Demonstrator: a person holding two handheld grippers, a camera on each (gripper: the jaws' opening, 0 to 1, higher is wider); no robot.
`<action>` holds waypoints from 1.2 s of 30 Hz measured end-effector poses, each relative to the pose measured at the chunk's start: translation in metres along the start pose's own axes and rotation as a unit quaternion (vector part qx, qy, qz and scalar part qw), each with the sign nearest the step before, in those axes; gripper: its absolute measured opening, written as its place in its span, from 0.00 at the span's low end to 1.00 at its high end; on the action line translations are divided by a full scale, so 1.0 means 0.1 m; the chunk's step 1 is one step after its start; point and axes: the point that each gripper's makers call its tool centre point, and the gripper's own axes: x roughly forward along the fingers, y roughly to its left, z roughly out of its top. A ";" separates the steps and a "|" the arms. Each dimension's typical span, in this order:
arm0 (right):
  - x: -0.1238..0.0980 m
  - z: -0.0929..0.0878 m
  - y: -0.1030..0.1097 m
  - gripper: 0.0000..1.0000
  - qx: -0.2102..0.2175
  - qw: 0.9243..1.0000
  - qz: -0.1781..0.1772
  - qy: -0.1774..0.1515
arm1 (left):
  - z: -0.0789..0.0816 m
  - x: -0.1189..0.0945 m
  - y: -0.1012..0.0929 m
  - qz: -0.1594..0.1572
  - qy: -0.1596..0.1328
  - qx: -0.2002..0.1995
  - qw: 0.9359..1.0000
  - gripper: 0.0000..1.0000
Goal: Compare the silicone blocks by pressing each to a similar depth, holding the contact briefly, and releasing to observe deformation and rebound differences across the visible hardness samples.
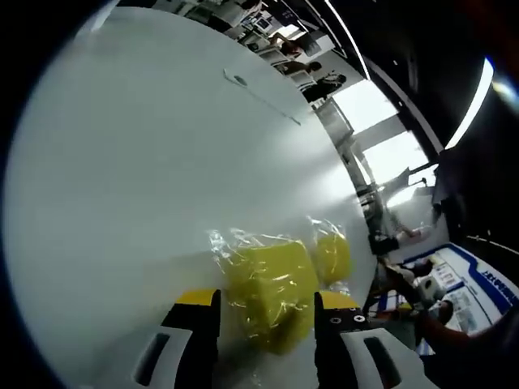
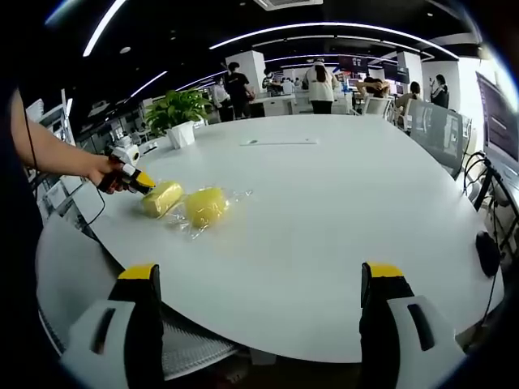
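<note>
Left gripper (image 1: 266, 312) bottom centre of left gripper view, jaws parted around near yellow block (image 1: 272, 293) in clear wrap, no firm squeeze visible. Second wrapped block (image 1: 332, 255) just beyond, right. White table (image 1: 146, 178) behind.

Right gripper (image 2: 259, 296) bottom of right gripper view, jaws wide apart, empty, well back from blocks at centre left.

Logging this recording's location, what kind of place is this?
Probably an open-plan office: a large white meeting table, a potted plant beside it, and people standing among desks under ceiling strip lights.
</note>
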 end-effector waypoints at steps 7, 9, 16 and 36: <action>0.01 -0.03 0.00 0.96 0.006 1.000 -0.001 0.003 | -0.01 0.06 0.01 0.021 0.010 0.003 1.000 0.36; 0.01 -0.03 0.01 0.96 0.008 1.000 -0.001 0.002 | 0.01 0.07 0.02 0.021 0.007 -0.001 1.000 0.36; -0.01 -0.06 -0.01 0.96 0.011 1.000 -0.005 0.005 | -0.01 0.09 0.04 0.025 0.000 0.016 1.000 0.25; 0.05 -0.05 0.06 0.96 0.010 1.000 0.003 0.009 | 0.13 -0.17 -0.36 -0.079 -0.065 0.004 0.995 0.02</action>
